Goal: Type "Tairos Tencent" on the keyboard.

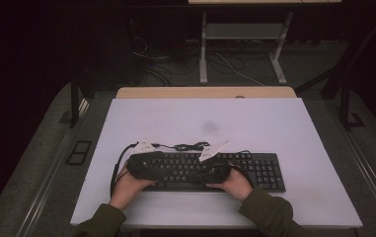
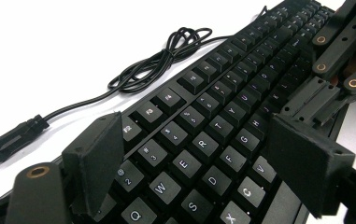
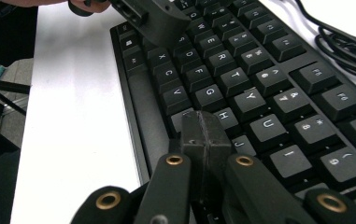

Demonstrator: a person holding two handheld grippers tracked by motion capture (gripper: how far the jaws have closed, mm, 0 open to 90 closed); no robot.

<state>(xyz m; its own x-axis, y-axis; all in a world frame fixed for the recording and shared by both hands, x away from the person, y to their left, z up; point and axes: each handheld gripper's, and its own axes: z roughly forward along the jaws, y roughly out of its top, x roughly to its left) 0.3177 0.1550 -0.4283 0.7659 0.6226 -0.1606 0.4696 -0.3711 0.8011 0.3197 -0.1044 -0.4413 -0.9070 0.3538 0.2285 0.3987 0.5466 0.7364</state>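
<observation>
As 2 grippers hover | 1 keyboard (image 1: 267, 170) | 1 cable (image 1: 191, 146)

Left tool (image 2: 199, 154) jaws apart, low over black keyboard (image 2: 222, 121) letter keys. Right tool (image 2: 339, 60) at far right. Coiled cable (image 2: 166, 60) w/ plug on white surface (image 2: 73, 37).

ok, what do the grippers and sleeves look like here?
Both grippers, left gripper and right gripper, are matte black with blocky jaws, linkage arms with brass-coloured pivots, and a pale three-cornered plate on top. Black cable trails from the left one. Sleeves are dark olive.
</observation>
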